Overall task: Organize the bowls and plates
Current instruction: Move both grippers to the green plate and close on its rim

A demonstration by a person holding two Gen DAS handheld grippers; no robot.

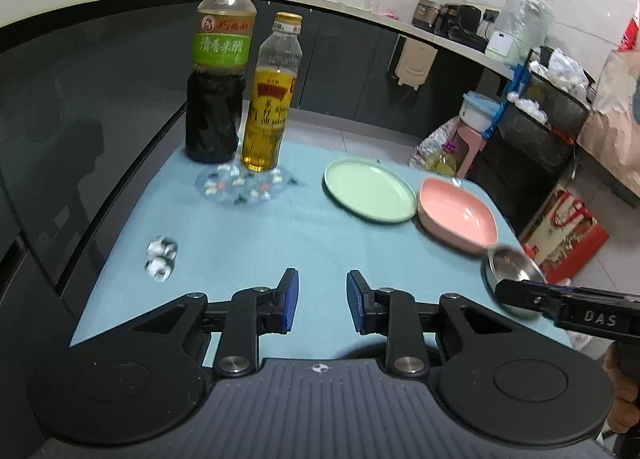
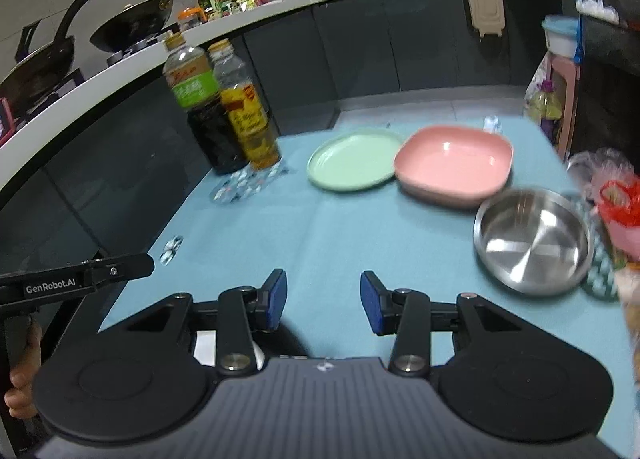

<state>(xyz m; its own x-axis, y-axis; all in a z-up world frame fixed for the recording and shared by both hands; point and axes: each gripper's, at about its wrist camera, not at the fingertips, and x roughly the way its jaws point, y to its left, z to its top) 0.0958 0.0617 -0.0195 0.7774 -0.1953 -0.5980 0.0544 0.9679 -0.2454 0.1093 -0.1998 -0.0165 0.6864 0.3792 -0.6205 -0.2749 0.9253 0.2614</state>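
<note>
Pale green plate (image 2: 354, 161), pink bowl (image 2: 454, 165), silvery steel dish (image 2: 532, 241), light blue tablecloth (image 2: 320, 251) with small patterned patches

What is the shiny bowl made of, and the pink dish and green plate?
The shiny bowl looks like stainless steel: silver, with bright reflections and brushed streaks. The pink dish and green plate have a smooth, even pastel colour with a soft sheen, so ceramic or hard plastic; the pictures cannot settle which.

- Steel bowl (image 1: 514, 271): near side hidden behind the right gripper's arm.
- Small patterned object (image 1: 162, 257): too blurred to identify.
- Red bag (image 2: 622, 207): cut off at the edge.
</note>
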